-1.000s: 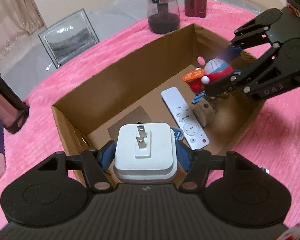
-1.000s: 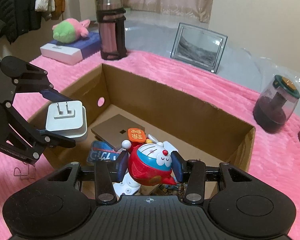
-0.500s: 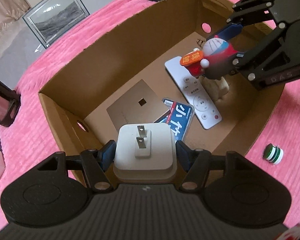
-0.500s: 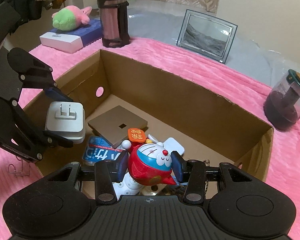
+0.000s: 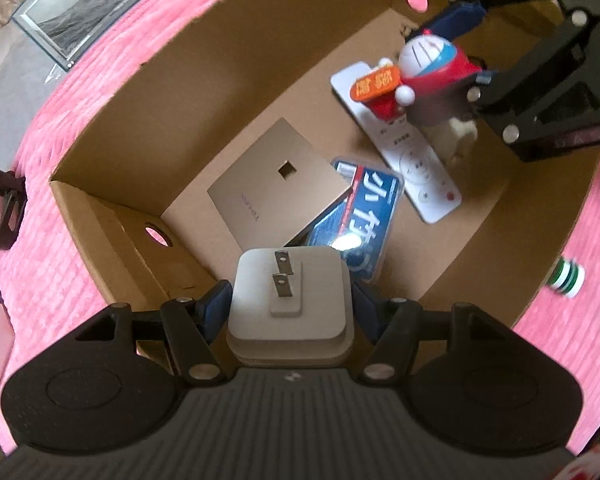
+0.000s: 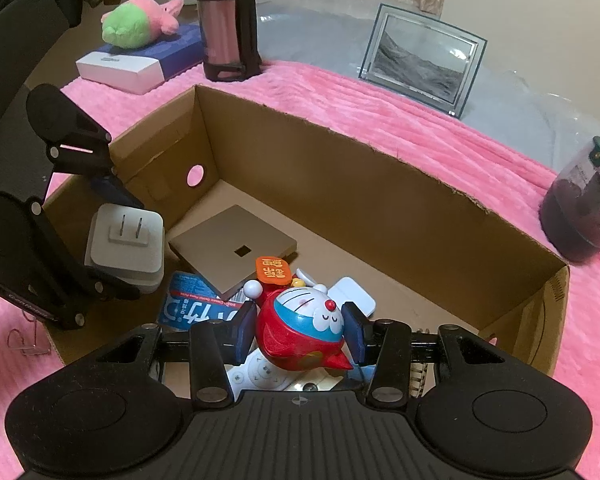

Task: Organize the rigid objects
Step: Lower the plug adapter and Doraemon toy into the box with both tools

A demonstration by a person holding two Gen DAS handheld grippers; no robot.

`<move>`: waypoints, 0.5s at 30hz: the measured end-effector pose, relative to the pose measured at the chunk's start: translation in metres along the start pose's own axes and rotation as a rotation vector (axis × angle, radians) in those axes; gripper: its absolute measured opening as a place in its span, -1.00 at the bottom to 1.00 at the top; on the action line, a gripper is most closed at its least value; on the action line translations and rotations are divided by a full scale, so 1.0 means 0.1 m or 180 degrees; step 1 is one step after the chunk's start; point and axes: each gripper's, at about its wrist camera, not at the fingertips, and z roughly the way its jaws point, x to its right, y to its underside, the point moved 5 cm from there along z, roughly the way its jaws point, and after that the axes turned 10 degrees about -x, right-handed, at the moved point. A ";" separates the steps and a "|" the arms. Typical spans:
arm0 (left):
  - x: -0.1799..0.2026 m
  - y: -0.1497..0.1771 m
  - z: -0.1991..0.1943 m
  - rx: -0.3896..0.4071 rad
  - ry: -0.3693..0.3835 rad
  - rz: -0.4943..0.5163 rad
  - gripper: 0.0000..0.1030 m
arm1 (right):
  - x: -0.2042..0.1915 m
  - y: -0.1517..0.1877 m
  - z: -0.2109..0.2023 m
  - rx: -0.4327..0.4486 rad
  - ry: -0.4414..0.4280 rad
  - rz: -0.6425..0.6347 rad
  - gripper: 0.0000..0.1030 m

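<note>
In the left wrist view, the left gripper [image 5: 290, 306] is clamped on a white plug adapter [image 5: 289, 300], its blue pads pressing the two sides and the two metal prongs facing the camera. The adapter hangs above the near left end of the open cardboard box [image 5: 112, 216]. Just beyond the fingertips, on the box floor, lie a tan square card [image 5: 276, 188] and a blue packet [image 5: 364, 216] partly tucked under it. Farther ahead and to the right lies a white remote [image 5: 416, 164]. Above it, the right gripper [image 5: 456, 60] holds a red and blue cat figurine [image 5: 432, 72].

In the right wrist view, the right gripper [image 6: 298, 338] is closed on the figurine [image 6: 300, 328], pads on both sides, over the box's near right part. The remote [image 6: 260, 372] lies directly beneath. To the left, the left gripper [image 6: 118, 236] carries the adapter [image 6: 126, 242] over the box [image 6: 380, 184]. The box rests on a pink blanket [image 6: 380, 112].
</note>
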 end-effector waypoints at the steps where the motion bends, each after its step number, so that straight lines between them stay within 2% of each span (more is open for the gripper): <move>1: 0.01 0.00 0.02 -0.0037 -0.0015 0.0056 0.17 | 0.00 0.00 0.01 -0.0006 0.0000 -0.0006 -0.17; 7: 0.03 -0.01 0.08 -0.0138 -0.0116 0.0244 0.18 | 0.03 -0.01 0.06 -0.0058 -0.0009 -0.0011 -0.17; 9: 0.06 -0.01 0.10 -0.0168 -0.0246 0.0354 0.18 | 0.02 -0.01 0.07 -0.0079 -0.0004 -0.0030 -0.17; 15: 0.12 -0.03 0.10 -0.0143 -0.0350 0.0521 0.18 | -0.01 0.01 0.12 -0.0139 -0.0034 -0.0108 -0.17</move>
